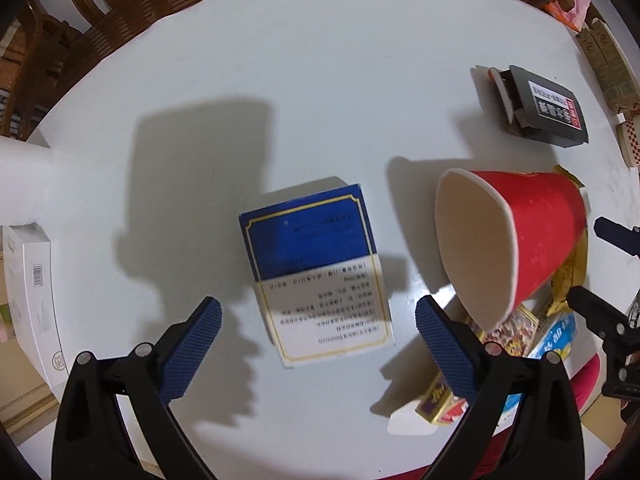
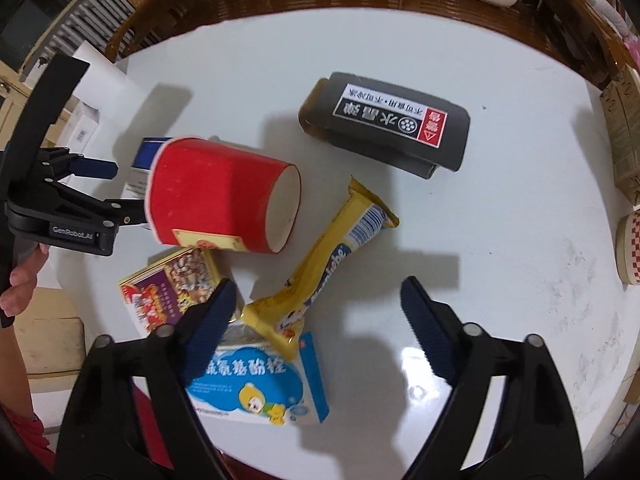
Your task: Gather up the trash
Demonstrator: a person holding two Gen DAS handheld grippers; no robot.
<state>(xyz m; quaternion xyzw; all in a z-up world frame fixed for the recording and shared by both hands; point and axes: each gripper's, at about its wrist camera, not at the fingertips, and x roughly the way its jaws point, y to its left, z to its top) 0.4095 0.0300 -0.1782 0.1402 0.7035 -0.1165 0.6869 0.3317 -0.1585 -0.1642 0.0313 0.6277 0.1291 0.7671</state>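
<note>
Trash lies scattered on the white bench (image 1: 320, 80). A red paper cup (image 2: 224, 196) lies on its side, its long axis running across the right wrist view, mouth toward the blue-and-white box (image 1: 316, 272) and base toward the yellow wrapper (image 2: 332, 264). That wrapper stretches diagonally from the cup's base down to a light-blue carton (image 2: 264, 384), overlapping its top edge. A small purple-and-yellow packet (image 2: 172, 288) sits just under the cup. A black box (image 2: 388, 124) lies well apart, farther up the bench. The left gripper (image 1: 318, 332) hovers with fingers apart over the blue-and-white box; the right gripper (image 2: 316, 320) has fingers apart above the wrapper, holding nothing.
</note>
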